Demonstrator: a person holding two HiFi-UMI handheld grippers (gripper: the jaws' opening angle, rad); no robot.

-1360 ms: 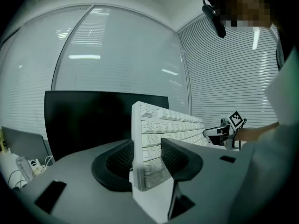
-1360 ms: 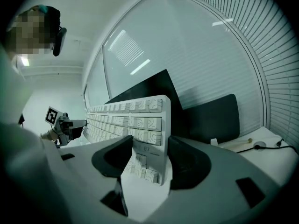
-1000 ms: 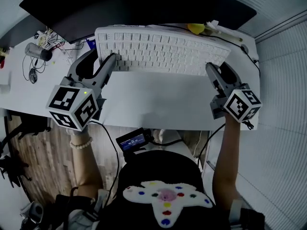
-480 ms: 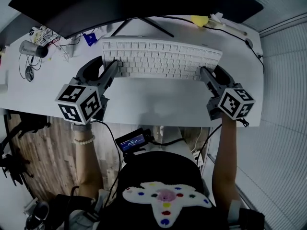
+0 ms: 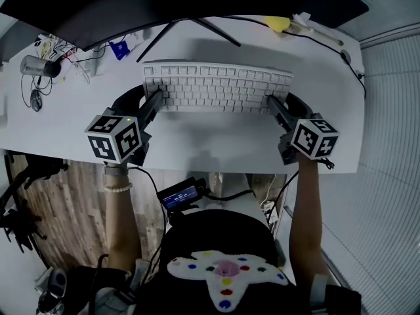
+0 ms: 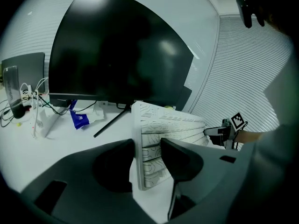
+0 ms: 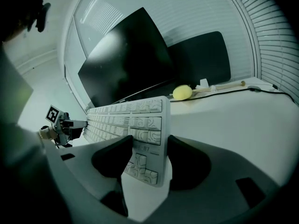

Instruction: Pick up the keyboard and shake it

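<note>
Your left gripper [image 5: 153, 102] is clamped on the left end of the white rectangular keyboard [image 5: 216, 87], your right gripper [image 5: 272, 104] on the right end, over the white table [image 5: 216, 143]. Jaws cover both end edges; the black monitor [image 5: 131, 5] is cropped up top.

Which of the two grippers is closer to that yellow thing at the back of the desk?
Right. The right gripper grips the end of the keyboard in front of the yellow thing; the left gripper grips the opposite end, farther off.
</note>
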